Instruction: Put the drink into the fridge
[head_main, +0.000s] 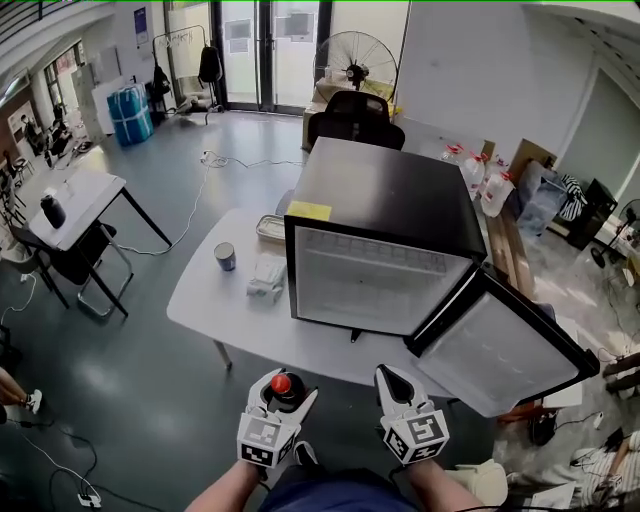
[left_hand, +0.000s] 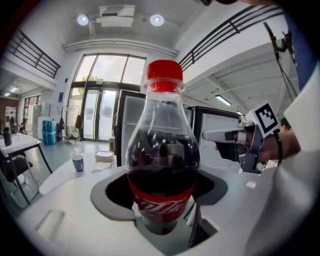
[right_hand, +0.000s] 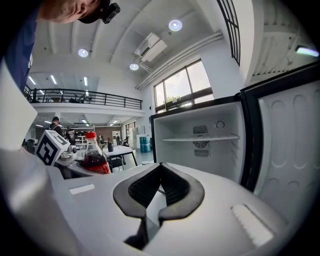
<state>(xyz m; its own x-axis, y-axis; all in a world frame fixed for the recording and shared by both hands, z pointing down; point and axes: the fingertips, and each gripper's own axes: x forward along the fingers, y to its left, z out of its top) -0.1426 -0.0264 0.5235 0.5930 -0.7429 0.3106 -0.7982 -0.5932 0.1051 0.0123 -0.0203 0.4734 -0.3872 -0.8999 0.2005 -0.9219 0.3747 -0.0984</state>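
The left hand-held gripper (head_main: 283, 390) pinches a cola bottle (left_hand: 162, 165) by its lower body, red cap up, with a jaw on either side of the label. The bottle hangs, apparently just short of the tabletop (head_main: 230, 310), before the fridge (head_main: 390, 195), whose door (head_main: 500, 350) stands open. The right hand-held gripper (right_hand: 160, 170), just beside it, has its jaws pressed together on nothing.

The fridge (head_main: 385, 190) opens toward the near side. Its door (head_main: 505, 350), swung out to the near right, walls off that flank. A shelf (right_hand: 200, 138) crosses the upper cavity, with open room beneath. A cup (head_main: 225, 257) and tray (head_main: 270, 228) stand on the table (head_main: 200, 310), left of the opening.
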